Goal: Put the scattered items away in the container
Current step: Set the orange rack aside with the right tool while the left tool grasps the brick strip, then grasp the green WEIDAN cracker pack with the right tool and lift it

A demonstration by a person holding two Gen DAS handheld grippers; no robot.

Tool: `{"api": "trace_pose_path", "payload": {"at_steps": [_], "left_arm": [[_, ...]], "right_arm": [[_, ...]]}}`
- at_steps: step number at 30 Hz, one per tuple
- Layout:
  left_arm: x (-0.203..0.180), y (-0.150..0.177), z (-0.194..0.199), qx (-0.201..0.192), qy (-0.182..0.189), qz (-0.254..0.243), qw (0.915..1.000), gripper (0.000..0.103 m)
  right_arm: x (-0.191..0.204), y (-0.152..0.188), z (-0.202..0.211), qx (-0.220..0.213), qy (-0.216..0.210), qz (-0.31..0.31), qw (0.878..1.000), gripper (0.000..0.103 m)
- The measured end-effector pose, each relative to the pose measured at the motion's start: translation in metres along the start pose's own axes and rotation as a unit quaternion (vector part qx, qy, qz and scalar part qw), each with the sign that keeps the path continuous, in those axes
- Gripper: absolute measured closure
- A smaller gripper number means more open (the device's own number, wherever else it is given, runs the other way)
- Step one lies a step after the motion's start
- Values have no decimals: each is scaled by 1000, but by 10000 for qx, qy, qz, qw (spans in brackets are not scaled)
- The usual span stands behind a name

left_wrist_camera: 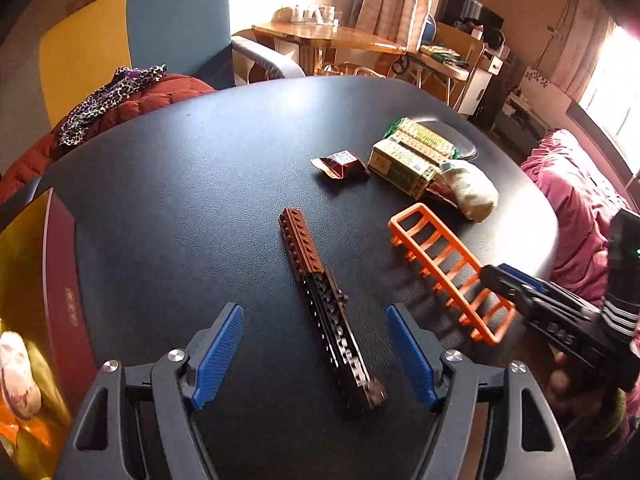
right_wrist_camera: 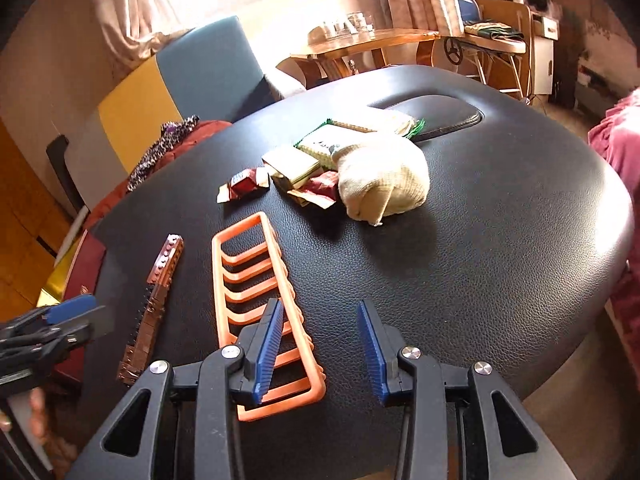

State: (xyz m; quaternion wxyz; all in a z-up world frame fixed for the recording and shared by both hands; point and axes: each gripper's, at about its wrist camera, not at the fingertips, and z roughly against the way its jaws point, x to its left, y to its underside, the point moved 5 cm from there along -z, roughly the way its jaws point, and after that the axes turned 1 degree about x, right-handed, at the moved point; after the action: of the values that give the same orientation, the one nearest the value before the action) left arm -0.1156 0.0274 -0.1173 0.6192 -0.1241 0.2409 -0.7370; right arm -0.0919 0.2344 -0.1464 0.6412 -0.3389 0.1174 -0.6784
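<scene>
A long brown and black brick bar (left_wrist_camera: 320, 300) lies on the black table (left_wrist_camera: 180, 200), its near half between the fingers of my open left gripper (left_wrist_camera: 316, 356). To its right is an orange plastic rack (left_wrist_camera: 452, 272), with my right gripper (left_wrist_camera: 496, 276) at its near end. In the right wrist view my right gripper (right_wrist_camera: 320, 348) stands open; its left finger covers the right rail of the rack (right_wrist_camera: 256, 280), and the rack's near corner shows between the fingers. The brick bar (right_wrist_camera: 154, 304) and my left gripper (right_wrist_camera: 80, 316) are at the left. A red and gold box (left_wrist_camera: 60, 280) sits at the table's left edge.
Farther back lie a red snack packet (left_wrist_camera: 340, 162), green and cream boxes (left_wrist_camera: 412, 152) and a rolled cream cloth (left_wrist_camera: 472, 188). A pale pink item (left_wrist_camera: 16, 368) rests in the gold box. A red jacket (left_wrist_camera: 160, 92) lies on a seat beyond the table; pink fabric (left_wrist_camera: 580, 208) lies at the right.
</scene>
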Motion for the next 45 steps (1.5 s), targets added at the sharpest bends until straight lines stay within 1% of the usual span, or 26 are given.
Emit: {"api": "trace_pose_path", "payload": {"at_steps": [8, 13, 14, 17, 19, 20, 21, 24, 29, 33, 39, 43, 45], "left_arm": [[-1, -7, -30, 193, -167, -72, 9996, 32], [3, -4, -44, 287, -206, -30, 9994, 37], [5, -2, -46, 296, -196, -8, 9994, 42], [8, 1, -43, 197, -243, -111, 9994, 47], [12, 3, -41, 178, -228, -94, 9995, 55], [14, 4, -40, 172, -227, -82, 9996, 62], [17, 5, -39, 168, -228, -70, 9996, 66], [24, 11, -35, 152, -241, -73, 9996, 73], [29, 23, -26, 129, -212, -58, 9997, 76], [32, 32, -19, 111, -186, -44, 9998, 76], [36, 43, -12, 101, -183, -104, 9997, 76], [36, 38, -11, 20, -235, -154, 9996, 76], [36, 33, -10, -38, -274, -197, 9994, 74]], "right_arm": [[-13, -4, -1, -56, -65, -220, 9997, 55], [-17, -6, -3, -125, -122, -318, 9993, 54], [-18, -6, -2, -144, -125, -335, 9993, 53], [-22, -6, 0, -216, -137, -399, 9989, 51], [-25, -8, -1, -249, -128, -443, 9986, 50], [-27, -9, -1, -257, -117, -453, 9986, 50], [-28, -10, -1, -261, -106, -451, 9986, 50], [-31, -15, -2, -276, -68, -438, 9986, 50], [-35, -38, -9, -357, 35, -403, 9985, 50], [-35, -62, -17, -423, 105, -465, 9980, 42], [-33, -90, -26, -452, 276, -393, 9978, 41], [-13, -112, -27, -539, 186, 160, 9982, 42], [-11, -125, -34, -520, 330, 361, 9975, 42]]}}
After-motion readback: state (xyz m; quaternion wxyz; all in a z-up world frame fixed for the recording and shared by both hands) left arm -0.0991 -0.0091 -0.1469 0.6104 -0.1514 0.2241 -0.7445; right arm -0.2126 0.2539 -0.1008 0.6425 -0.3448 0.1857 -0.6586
